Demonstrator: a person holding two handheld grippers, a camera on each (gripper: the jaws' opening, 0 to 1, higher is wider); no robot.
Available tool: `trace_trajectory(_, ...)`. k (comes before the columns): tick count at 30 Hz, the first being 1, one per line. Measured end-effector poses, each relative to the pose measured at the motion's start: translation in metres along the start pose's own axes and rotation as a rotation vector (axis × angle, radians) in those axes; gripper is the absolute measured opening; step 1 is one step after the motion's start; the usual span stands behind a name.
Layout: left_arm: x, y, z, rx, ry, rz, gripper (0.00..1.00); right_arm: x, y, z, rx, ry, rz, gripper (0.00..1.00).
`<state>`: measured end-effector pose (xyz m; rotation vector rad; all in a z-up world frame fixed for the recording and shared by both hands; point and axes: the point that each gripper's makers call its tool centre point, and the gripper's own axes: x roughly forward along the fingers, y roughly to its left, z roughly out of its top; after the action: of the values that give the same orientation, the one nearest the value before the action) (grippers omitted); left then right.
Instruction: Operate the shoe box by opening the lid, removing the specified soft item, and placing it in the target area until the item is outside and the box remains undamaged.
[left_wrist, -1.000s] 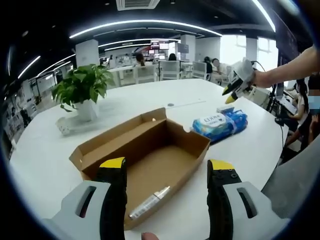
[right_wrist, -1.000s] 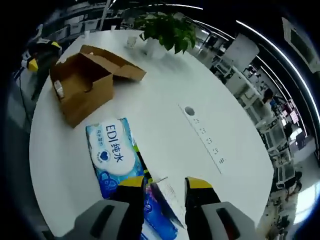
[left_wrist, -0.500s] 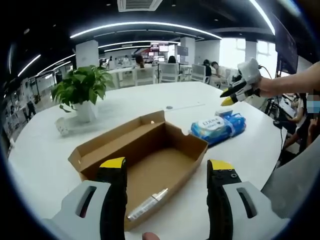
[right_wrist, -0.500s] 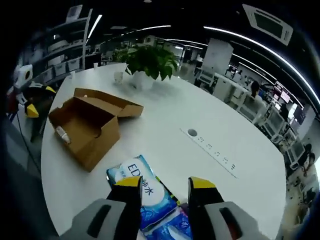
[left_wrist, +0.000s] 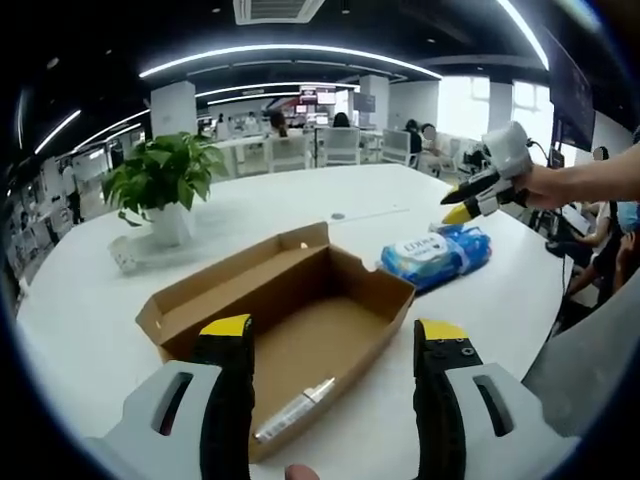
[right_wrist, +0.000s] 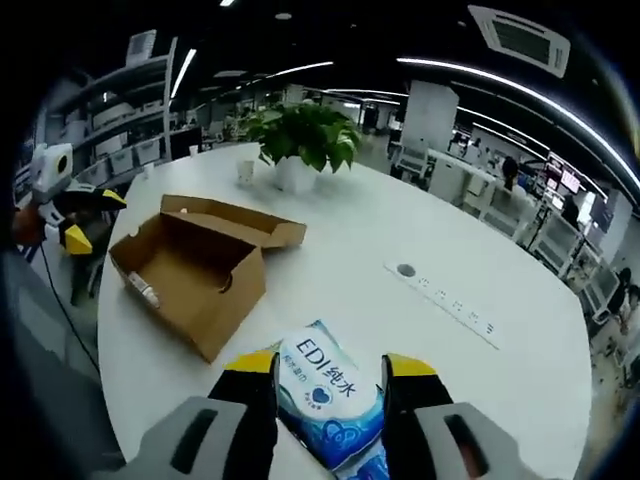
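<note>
The brown cardboard shoe box (left_wrist: 300, 320) lies open on the white table, its lid folded back. A small white tube (left_wrist: 296, 406) rests inside it near my left gripper (left_wrist: 331, 345), which hovers open above the box's near end. A blue pack of wet wipes (left_wrist: 435, 252) lies on the table to the right of the box. My right gripper (left_wrist: 478, 190) hangs in the air above that pack. In the right gripper view, my right gripper (right_wrist: 329, 368) is open with the wipes pack (right_wrist: 328, 392) just beyond its jaws, and the box (right_wrist: 190, 275) sits to the left.
A potted green plant (left_wrist: 165, 180) in a white pot stands at the back left, a small white cup (left_wrist: 127, 255) beside it. A cable port (right_wrist: 405, 270) and socket strip (right_wrist: 455, 307) sit in the table. Office desks and seated people fill the background.
My right gripper has lifted and pulled back from the wipes pack, tilting up towards level. The left gripper and the box have stayed put.
</note>
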<state>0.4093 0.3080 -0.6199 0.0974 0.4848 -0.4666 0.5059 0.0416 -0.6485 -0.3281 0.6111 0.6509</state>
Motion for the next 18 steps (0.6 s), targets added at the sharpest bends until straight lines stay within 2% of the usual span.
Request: trace_trajectory(18, 0.0, -0.007, 0.003, 0.012, -0.006, -0.019, 0.62, -0.004, 0.038, 0.014, 0.0, -0.058, 0.031, 0.41)
